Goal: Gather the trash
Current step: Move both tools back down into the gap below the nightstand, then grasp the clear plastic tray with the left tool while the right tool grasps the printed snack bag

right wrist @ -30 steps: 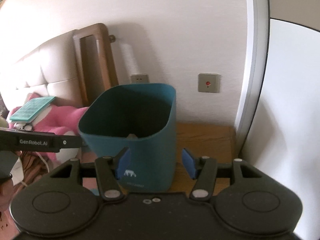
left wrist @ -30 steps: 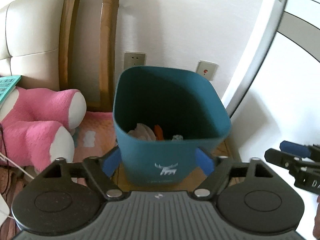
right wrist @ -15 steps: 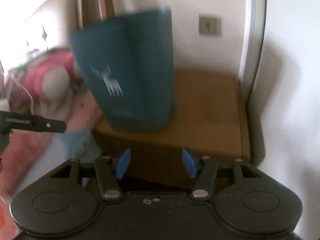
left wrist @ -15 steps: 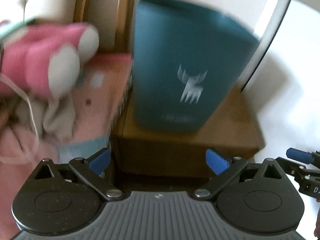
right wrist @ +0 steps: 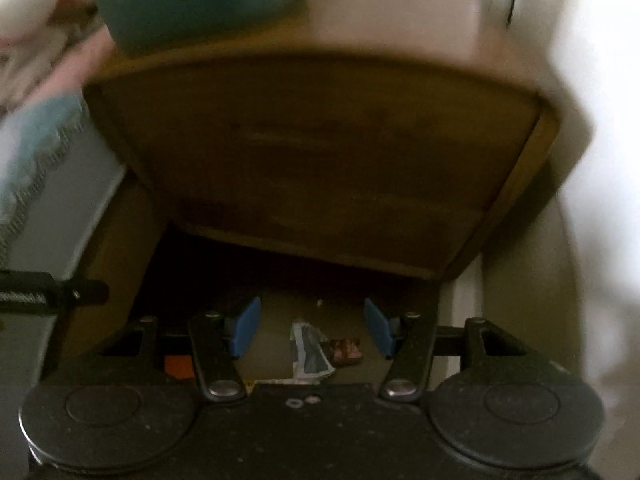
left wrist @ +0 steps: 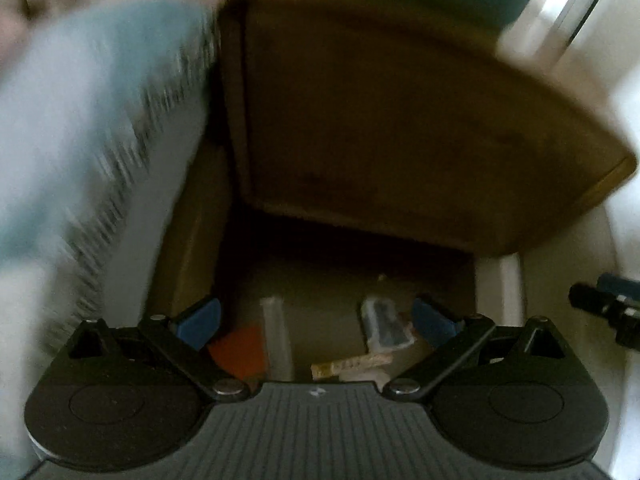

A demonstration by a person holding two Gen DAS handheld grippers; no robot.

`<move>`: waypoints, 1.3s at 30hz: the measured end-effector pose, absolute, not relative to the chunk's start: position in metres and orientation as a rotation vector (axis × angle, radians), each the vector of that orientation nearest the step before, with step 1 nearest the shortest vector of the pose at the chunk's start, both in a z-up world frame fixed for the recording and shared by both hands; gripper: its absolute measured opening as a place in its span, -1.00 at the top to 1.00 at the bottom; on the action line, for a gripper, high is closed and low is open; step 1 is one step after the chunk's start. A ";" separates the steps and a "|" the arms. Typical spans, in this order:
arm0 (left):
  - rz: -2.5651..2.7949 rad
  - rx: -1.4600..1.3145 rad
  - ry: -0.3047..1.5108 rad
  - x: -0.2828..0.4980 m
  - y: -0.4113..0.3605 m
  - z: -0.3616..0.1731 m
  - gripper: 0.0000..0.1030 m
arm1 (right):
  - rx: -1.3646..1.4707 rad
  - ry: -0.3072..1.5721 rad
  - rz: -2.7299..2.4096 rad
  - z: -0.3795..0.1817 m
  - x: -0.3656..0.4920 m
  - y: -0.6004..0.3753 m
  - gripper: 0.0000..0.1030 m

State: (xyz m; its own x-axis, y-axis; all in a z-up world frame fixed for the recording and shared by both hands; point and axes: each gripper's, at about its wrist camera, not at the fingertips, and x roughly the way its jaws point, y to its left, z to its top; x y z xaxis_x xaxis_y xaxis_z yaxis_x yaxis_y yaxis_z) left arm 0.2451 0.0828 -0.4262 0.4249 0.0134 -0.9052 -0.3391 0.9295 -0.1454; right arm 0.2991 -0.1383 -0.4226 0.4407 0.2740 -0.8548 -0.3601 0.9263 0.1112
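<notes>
Not far along by look of it: trash all on floor, nothing picked up. Left gripper jaws spread wide, empty, above litter: grey wrapper, clear tube, orange scrap, yellowish strip. Right gripper jaws apart too, empty, same wrapper between tips. Teal bin far up on wooden nightstand; contents not visible here. Everything blurry, fyi.
</notes>
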 end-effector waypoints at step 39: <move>0.360 -0.259 1.307 0.281 0.090 -0.766 0.42 | -0.433 1.162 0.451 -0.723 0.334 -0.076 1.00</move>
